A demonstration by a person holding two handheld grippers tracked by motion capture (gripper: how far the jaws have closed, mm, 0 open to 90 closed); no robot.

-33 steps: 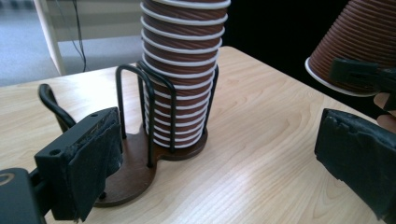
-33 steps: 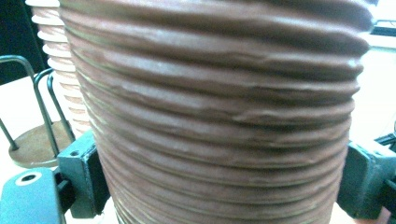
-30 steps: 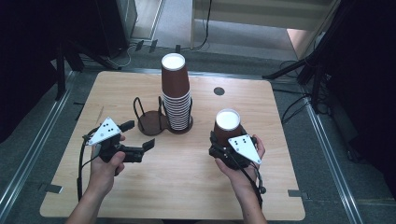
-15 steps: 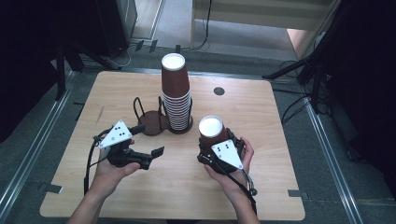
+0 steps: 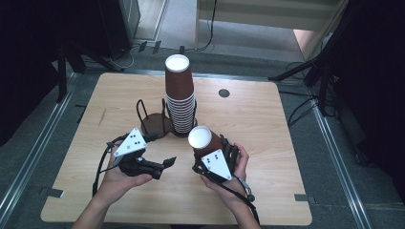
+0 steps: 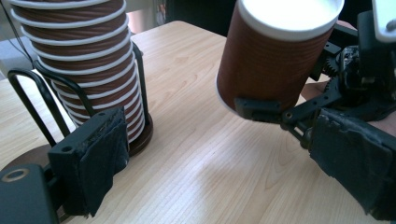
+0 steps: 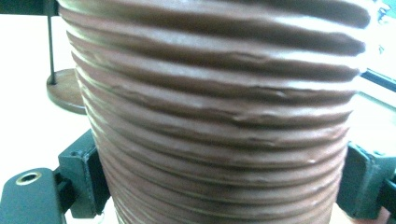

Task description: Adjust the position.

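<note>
The wooden counter carries everything, its far edge toward the grey floor and its near edge where the person's forearms come in. Near the middle of the counter, somewhat toward the far edge, a tall stack of brown ribbed paper cups stands upside down with white rims showing down its side; it sits in one ring of a black wire cup holder, whose other ring on the left side is bare down to its round brown base. Toward the near edge, right of centre, the right tool is clamped on a single brown cup, its jaws pressing on the ribbed wall from both sides, as the right gripper view shows with the cup between the two black jaws. That cup is tilted, its white bottom facing up and toward the stack, and it is lifted off the wood just in front of the holder. In the left gripper view the cup hangs above the counter, apart from the stack. The left tool sits toward the near edge, left of centre, pointing at the held cup; its jaws have just been closing partway, yet stand apart with nothing between them.
</note>
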